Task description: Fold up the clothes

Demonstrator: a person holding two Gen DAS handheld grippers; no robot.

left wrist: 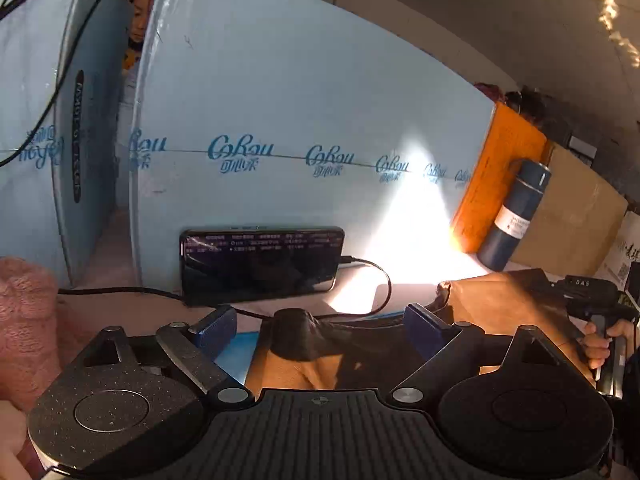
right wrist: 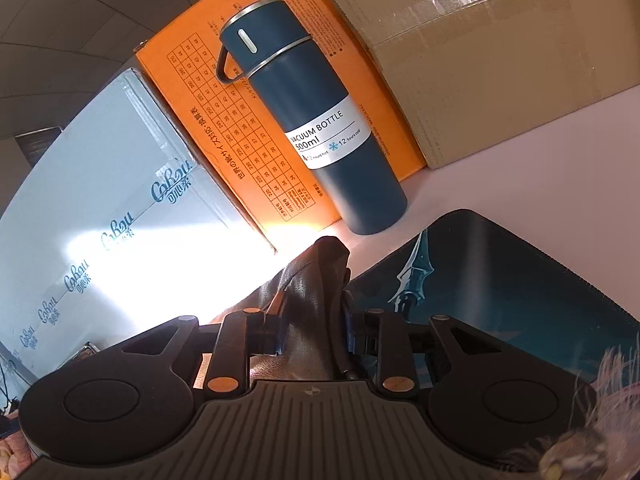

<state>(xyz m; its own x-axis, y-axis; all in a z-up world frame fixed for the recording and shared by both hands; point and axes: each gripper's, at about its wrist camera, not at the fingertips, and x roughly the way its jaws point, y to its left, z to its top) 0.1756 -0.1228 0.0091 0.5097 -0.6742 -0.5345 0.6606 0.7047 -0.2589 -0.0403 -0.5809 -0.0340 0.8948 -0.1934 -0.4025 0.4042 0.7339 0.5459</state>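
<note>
A brown garment lies crumpled on the table and stretches from under my left gripper to the right. My left gripper is open wide, and a dark hump of the cloth rises between its fingers without touching either pad. In the right wrist view a bunched fold of the same garment stands between the fingers of my right gripper. Those jaws are partly apart, and the fold fills the gap loosely. At the right edge of the left wrist view, a hand holds the right gripper's handle.
Light-blue boxes wall off the back, with a phone and its cable leaning on them. An orange box, a blue vacuum bottle and a cardboard box stand to the right. A dark mat and pink fluffy cloth lie near.
</note>
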